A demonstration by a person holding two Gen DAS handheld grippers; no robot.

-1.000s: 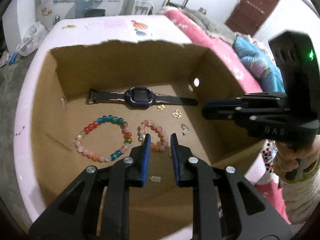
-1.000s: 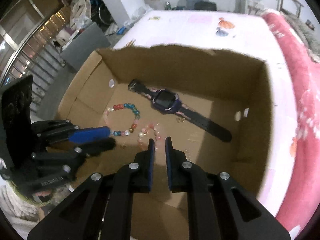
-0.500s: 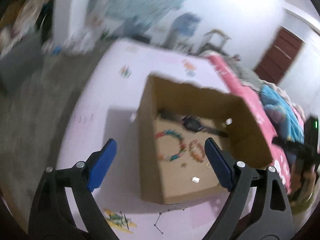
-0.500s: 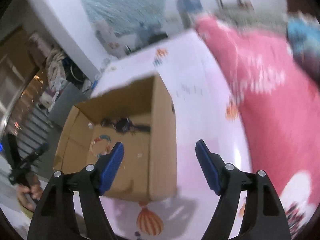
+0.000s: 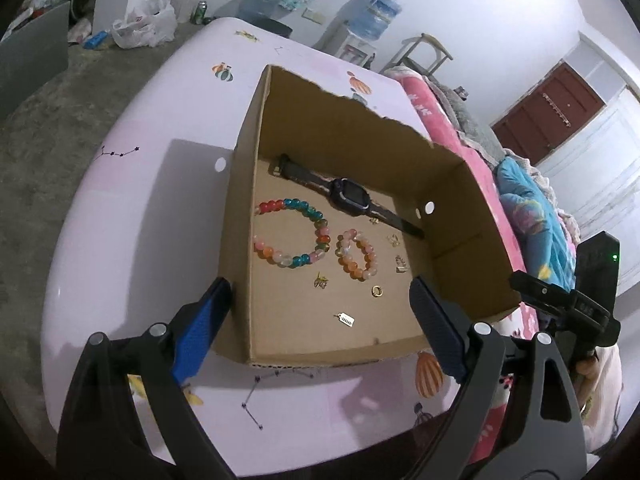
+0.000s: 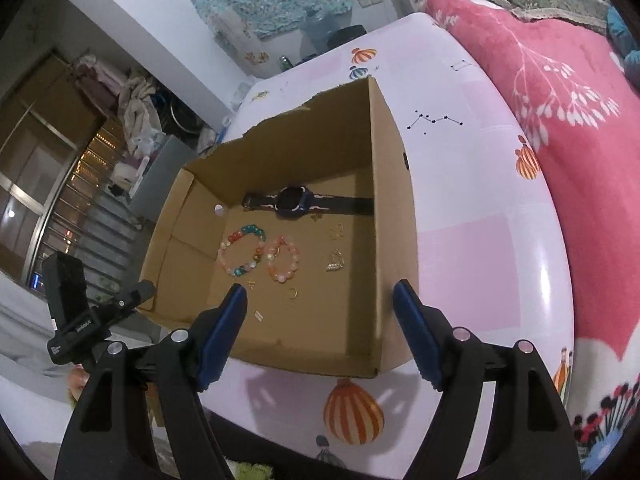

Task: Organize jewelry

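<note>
Both grippers are standing clear of the cardboard box point(image 5: 472, 240), above its near edge, so the step in hand appears to be the pause before the next pick.

The left gripper point(image 5: 320, 328) is holding its fingers spread wide, with nothing between them. The right gripper point(image 6: 320, 328) is likewise spread and empty. Both sets of jaws have just been opening.

The jewelry is lying on the box floor:
- The watch point(image 5: 348, 194) is lying at 12 o'clock, along the far wall.
- The large bead bracelet point(image 5: 292, 232) is sitting at 9 o'clock.
- The small bead bracelet point(image 5: 357, 255) is sitting just beside it, at centre.
- The gold ring point(image 5: 377, 290) and small charms point(image 5: 394, 239) are scattered from 2 to 6 o'clock.

The next move is calling for one gripper to descend into the box, straddle a single item and close on it. The small pieces are likely demanding a precise fingertip pinch.
</note>
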